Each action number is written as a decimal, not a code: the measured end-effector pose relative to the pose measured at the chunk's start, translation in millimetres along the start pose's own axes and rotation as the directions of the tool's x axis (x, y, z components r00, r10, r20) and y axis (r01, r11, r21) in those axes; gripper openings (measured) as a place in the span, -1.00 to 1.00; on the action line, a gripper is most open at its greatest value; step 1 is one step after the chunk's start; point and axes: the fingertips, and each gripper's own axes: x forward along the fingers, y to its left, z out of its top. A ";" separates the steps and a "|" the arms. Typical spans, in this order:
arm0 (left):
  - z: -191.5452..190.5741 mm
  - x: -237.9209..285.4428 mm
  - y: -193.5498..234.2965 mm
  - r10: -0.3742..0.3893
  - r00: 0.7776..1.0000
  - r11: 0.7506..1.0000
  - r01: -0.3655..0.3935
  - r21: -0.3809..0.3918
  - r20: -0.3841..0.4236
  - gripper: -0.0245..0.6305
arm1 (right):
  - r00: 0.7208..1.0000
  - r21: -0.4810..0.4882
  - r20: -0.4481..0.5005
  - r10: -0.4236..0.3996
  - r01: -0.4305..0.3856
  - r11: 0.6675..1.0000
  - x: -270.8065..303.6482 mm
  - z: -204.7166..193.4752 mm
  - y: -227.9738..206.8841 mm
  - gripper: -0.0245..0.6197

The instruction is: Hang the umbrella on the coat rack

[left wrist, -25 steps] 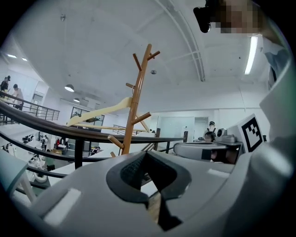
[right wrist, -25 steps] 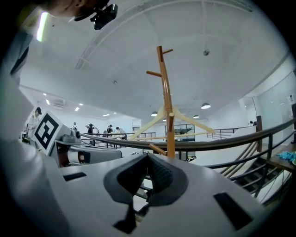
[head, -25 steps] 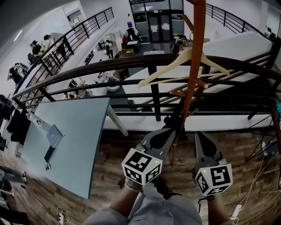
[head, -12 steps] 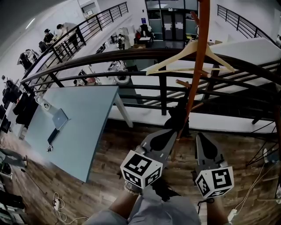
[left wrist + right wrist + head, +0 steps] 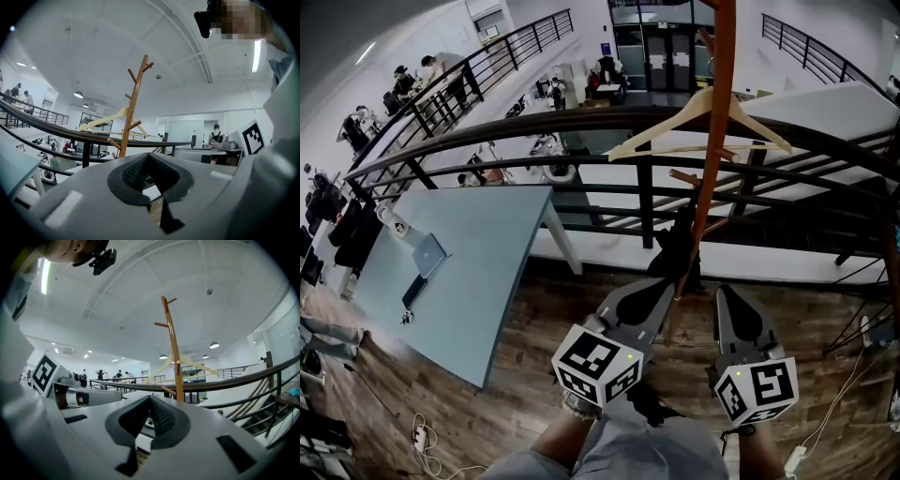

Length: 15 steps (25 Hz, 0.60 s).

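**A railed upper floor over an open hall**

Under the jaws lies a dark wooden plank floor (image 5: 534, 375). Left of the jaws stands a pale blue desk (image 5: 478, 281) carrying a laptop (image 5: 428, 254). Just ahead of the jaws a black metal railing (image 5: 581, 127) curves across, and beyond it, well below, is a lower hall with people at work and glass doors (image 5: 661, 56) at its far end. Above the jaws spreads a white ceiling (image 5: 187, 42) with a round lamp (image 5: 78, 94) and a bright strip light (image 5: 256, 55). Cables and a power strip (image 5: 420, 436) lie on the floor, behind and left.
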 end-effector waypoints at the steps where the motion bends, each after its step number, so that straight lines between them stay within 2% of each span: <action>1: 1.5 -0.1 -1.6 -0.003 1.000 1.000 0.003 0.003 0.002 -0.91 | 1.000 -0.003 0.001 -0.002 0.002 1.000 -1.6 1.5 0.2 -0.92; 9: 13.2 -4.2 -9.5 -0.024 1.000 1.000 0.023 0.009 0.014 -0.92 | 1.000 -0.006 0.002 -0.014 0.014 1.000 -7.5 9.3 0.9 -0.92; 15: 16.5 -9.7 -6.5 -0.010 1.000 1.000 0.010 0.015 0.020 -0.91 | 1.000 -0.009 0.006 -0.011 0.011 1.000 -6.0 12.6 1.2 -0.92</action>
